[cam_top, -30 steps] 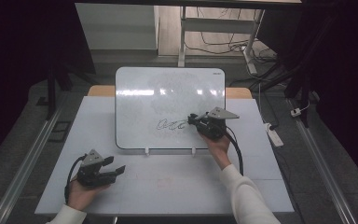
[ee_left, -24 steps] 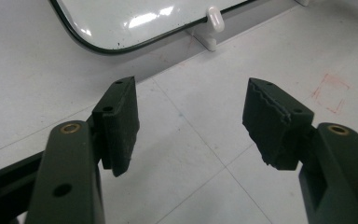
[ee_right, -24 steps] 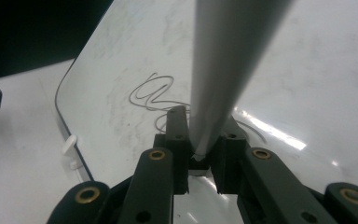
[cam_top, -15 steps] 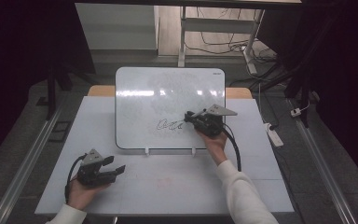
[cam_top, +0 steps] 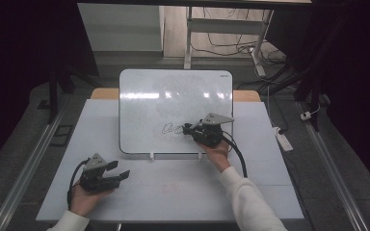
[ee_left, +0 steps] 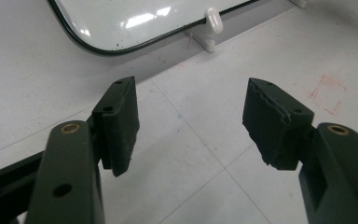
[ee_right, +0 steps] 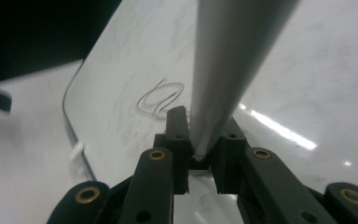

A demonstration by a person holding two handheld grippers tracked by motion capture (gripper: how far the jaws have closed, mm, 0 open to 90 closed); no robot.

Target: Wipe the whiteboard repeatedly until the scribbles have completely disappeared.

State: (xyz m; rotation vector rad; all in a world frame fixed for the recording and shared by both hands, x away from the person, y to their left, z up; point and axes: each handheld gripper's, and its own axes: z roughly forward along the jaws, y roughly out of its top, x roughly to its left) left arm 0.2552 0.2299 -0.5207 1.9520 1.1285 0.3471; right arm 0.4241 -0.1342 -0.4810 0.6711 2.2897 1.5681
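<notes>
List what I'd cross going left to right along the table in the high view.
Left claw, open above the bare table → whiteboard → ink scribble → right claw, shut on a grey marker → white power strip on the floor.

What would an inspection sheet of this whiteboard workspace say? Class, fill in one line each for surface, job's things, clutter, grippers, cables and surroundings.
Surface: pale table, faint red marks near the left gripper.
Job's things: whiteboard propped on two white feet, dark scribble low on it; grey marker pointing at the board.
Clutter: nothing seen on the table.
Grippers: left gripper rests on the table, jaws apart, nothing between them; right gripper at the scribble, jaws shut on the marker.
Cables: a black cable trails from the right gripper; loose cables on the floor beyond the table.
Surroundings: dark room, white power strip on the floor at right, metal rails either side.
</notes>
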